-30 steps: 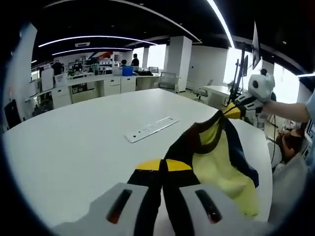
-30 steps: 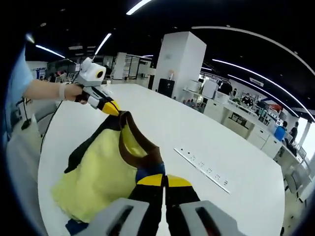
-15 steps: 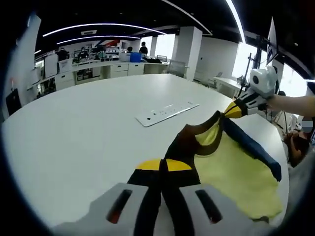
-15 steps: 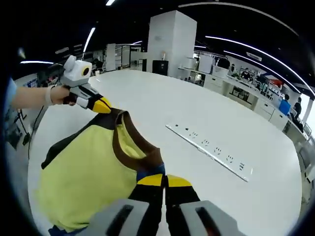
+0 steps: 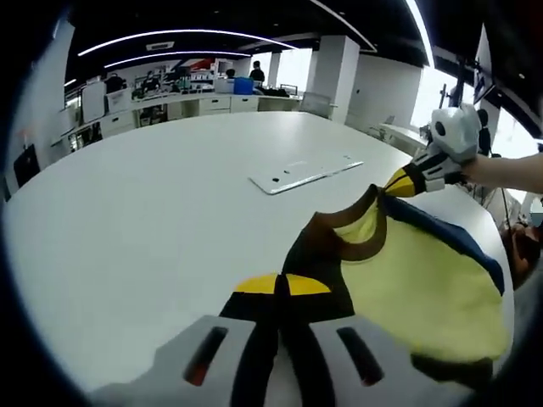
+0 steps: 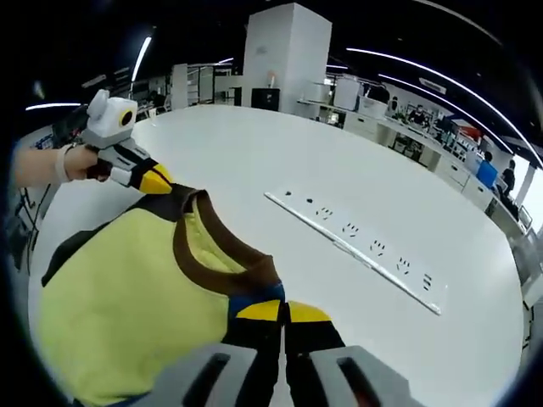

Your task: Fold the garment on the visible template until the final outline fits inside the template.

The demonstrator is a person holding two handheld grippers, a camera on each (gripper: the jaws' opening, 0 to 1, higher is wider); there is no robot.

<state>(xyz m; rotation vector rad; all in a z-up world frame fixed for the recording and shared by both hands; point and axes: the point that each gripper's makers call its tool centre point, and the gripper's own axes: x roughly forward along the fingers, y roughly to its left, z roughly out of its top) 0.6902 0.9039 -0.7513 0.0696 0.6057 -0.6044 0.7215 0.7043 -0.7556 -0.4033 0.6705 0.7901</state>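
Yellow garment (image 5: pixel 424 280) stretched over white table (image 5: pixel 144 220), left gripper (image 5: pixel 282 287) and right gripper (image 6: pixel 282 311) each pinched tight on a shoulder by brown collar (image 6: pixel 216 254), likely spreading it flat near power strip (image 6: pixel 356 250).

Grey-bodied tongs (image 5: pixel 282 287) with black jaws and yellow tips; other tongs (image 6: pixel 282 312) alike.

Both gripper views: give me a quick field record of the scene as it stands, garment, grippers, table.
garment: yellow T-shirt with brown collar, dark sleeves, held up by its shoulders
left hand-held gripper: shut on the shirt at one shoulder
right hand-held gripper: shut on the shirt at the other shoulder
surface: white round table
other item: white power strip lying flat, apart from the shirt
template: cannot tell
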